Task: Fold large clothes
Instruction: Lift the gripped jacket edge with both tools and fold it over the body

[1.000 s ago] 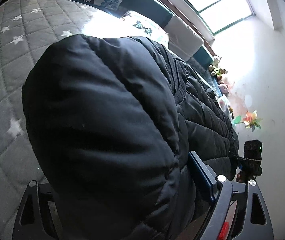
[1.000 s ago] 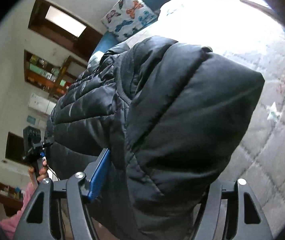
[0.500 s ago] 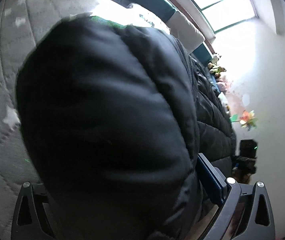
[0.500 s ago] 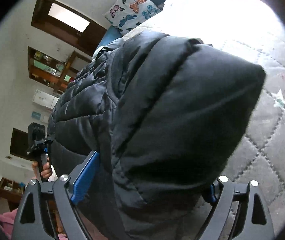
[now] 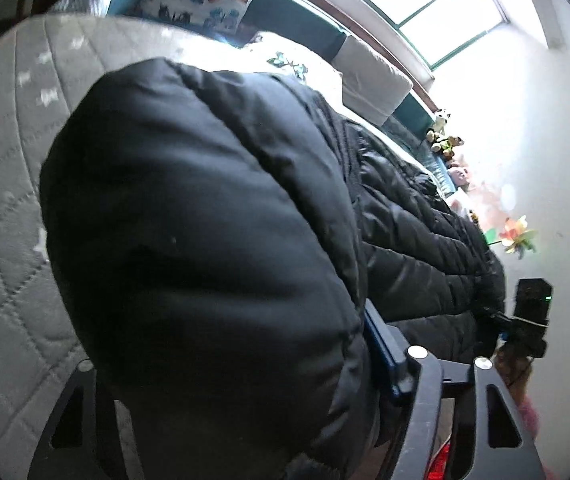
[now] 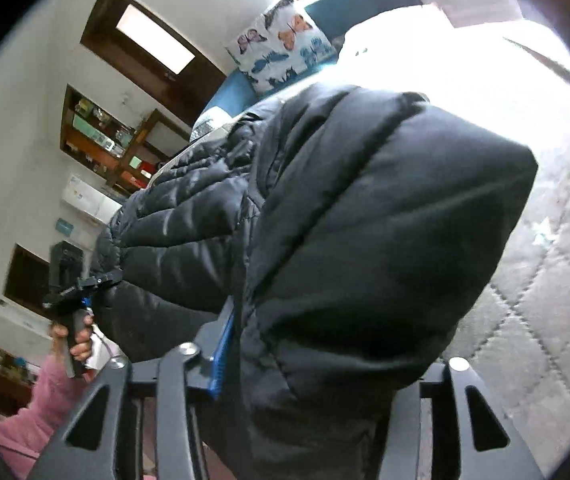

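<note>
The left claw (image 5: 241, 380) is clenching a thick fold of the black puffer jacket (image 5: 213, 240), its blue pad pressing into the padding. The right claw (image 6: 317, 364) is gripping the jacket's other end the same way. The jacket is hanging stretched between them, above the grey quilted bed (image 5: 1, 208). A butterfly pillow (image 6: 281, 46) is leaning at the headboard.
</note>
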Action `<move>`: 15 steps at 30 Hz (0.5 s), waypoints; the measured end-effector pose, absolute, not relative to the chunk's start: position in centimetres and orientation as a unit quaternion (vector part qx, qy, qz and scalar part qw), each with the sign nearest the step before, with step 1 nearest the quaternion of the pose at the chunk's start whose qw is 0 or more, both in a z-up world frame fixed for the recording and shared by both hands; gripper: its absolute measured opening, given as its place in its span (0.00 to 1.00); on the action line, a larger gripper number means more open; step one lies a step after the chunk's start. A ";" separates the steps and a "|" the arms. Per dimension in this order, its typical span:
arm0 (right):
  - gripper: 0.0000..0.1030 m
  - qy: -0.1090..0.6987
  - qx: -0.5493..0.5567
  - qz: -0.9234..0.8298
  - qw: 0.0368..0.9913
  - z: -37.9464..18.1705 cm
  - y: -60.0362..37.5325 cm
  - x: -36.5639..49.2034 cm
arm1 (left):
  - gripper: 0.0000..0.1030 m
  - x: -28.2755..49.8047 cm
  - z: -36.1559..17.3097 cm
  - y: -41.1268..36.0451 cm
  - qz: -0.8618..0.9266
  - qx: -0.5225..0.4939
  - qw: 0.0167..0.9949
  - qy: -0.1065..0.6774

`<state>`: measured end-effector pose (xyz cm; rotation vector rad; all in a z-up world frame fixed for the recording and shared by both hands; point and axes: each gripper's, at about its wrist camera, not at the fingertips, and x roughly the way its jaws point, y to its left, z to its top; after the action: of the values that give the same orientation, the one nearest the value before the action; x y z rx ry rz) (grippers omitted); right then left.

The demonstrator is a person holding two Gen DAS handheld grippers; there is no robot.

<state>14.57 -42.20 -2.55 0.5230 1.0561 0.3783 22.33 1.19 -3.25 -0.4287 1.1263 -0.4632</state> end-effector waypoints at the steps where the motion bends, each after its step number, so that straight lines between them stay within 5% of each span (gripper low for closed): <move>1: 0.43 0.487 0.239 0.176 0.821 -1.8 -42.1 14.2 | 0.67 22.2 -2.9 1.0 -0.215 -0.197 0.799 0.525; 15: 0.39 0.413 0.194 0.107 0.884 7.3 -49.1 11.0 | 0.64 26.1 3.0 -11.8 -0.300 -0.188 0.782 0.512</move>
<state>10.96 -49.05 7.29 0.4029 0.8589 0.2228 26.07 -11.77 3.00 -0.4054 1.1059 -0.6484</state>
